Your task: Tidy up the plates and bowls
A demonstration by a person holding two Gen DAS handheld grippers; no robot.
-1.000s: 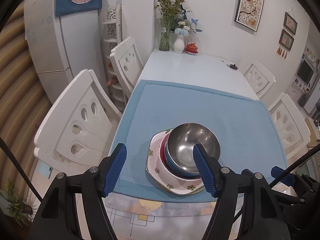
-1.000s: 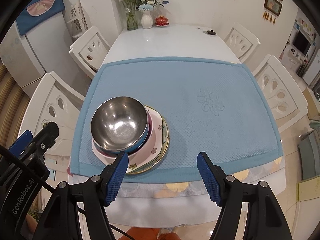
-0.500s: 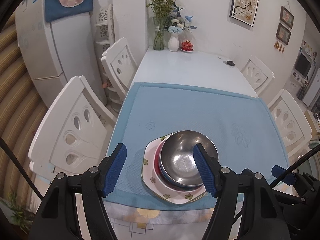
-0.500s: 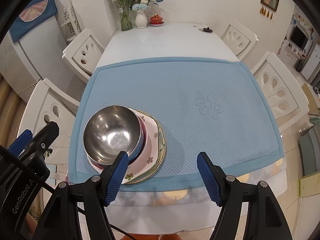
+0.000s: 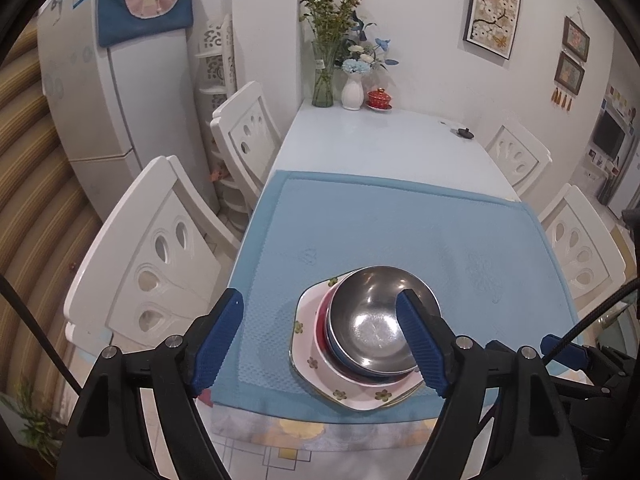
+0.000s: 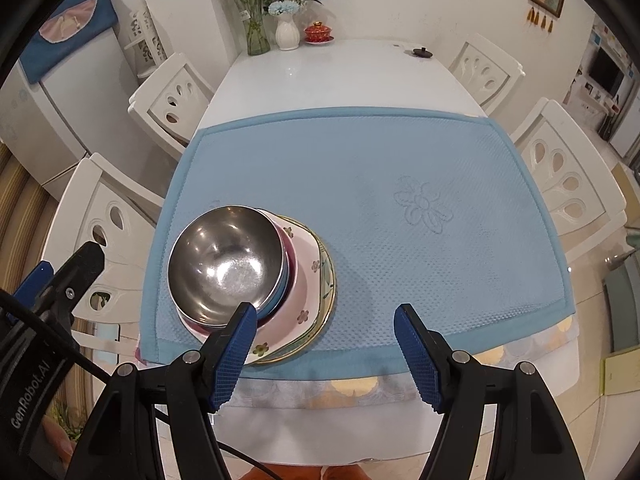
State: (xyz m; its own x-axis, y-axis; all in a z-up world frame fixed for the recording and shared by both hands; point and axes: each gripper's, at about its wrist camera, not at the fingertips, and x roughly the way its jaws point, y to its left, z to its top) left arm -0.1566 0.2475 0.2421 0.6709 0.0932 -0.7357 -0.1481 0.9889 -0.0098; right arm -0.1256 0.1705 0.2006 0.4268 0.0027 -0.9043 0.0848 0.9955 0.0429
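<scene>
Steel bowl (image 5: 380, 322) tops one blue bowl (image 6: 283, 280), one red, two plates; my left claw (image 5: 320, 338) just widened, right claw (image 6: 322, 346) released, both empty.

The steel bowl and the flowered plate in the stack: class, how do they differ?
The steel bowl is round, deep and shiny grey; the flowered plate is angular, shallow, and pale with small flowers. The bowl tops the stack; the plate lies low in it. Both sit on the blue mat.

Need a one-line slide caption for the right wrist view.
Open right claw above the mat's near edge, beside a steel bowl nested on stacked bowls and plates.
</scene>
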